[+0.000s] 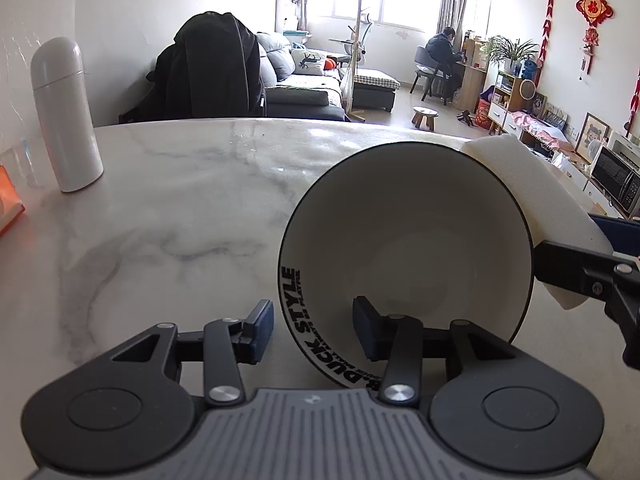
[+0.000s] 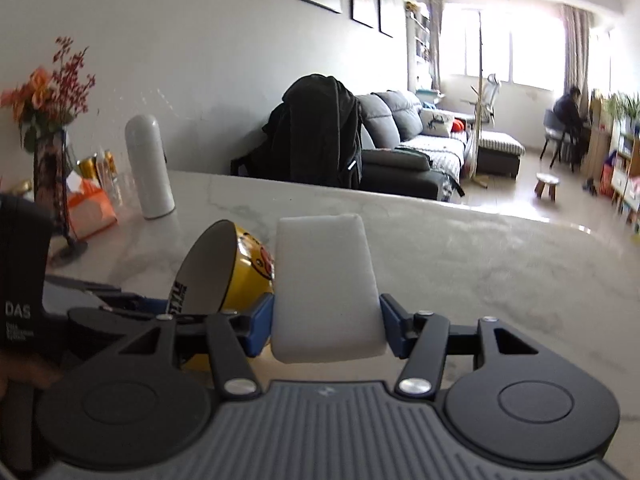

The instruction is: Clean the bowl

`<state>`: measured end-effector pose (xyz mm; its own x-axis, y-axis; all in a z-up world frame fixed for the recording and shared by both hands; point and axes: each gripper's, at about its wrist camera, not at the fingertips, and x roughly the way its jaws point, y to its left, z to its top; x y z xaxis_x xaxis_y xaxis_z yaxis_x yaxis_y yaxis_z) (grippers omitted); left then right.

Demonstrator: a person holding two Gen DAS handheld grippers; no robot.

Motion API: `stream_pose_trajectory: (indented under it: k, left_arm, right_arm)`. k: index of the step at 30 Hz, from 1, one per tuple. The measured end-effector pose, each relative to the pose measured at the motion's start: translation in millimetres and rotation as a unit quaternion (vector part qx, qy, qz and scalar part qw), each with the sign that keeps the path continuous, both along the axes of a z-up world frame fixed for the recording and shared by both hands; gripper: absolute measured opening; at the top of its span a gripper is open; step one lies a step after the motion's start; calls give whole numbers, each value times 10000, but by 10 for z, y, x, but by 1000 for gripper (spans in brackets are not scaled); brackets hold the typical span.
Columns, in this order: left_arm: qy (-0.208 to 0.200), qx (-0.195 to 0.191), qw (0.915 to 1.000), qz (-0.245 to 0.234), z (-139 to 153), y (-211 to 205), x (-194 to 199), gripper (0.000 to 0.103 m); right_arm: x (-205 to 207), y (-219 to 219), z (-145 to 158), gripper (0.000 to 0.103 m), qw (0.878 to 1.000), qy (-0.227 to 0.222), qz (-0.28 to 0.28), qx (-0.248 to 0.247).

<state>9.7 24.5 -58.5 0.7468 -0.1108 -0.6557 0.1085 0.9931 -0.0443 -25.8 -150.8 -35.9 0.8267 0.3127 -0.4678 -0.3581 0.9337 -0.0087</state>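
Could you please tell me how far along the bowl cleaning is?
Done: the bowl's inside looks clean. In hand: the right tongs clamp the white sponge beside the tilted bowl's outer wall; the left tongs straddle its rim without pressing. Left: setting the bowl down.

Our left gripper [image 1: 313, 330] angles downward with its jaws parted and the pads pressing on nothing. Our right gripper [image 2: 327, 326] sits to its right, jaws clamped firmly.

left tool [image 1: 312, 330] at lower centre: black linked arms, silver screws, dark blue pads, ribbed grey housing, two round black discs. right tool [image 2: 327, 322]: same build, brighter blue pads.
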Motion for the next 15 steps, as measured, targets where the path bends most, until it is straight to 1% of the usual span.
stream_pose_trajectory:
  k: [4, 8, 15]
  left_arm:
    - [3, 3, 10000, -1, -1, -9, 0, 46]
    - [12, 12, 10000, -8, 0, -12, 6, 46]
    - [15, 12, 10000, -9, -3, -1, 13, 46]
  right_arm:
    - [2, 29, -59, 59, 9995, 11, -10, -310]
    - [23, 3, -100, 59, 9993, 139, -67, -346]
    - [-62, 95, 52, 59, 9992, -125, 38, -385]
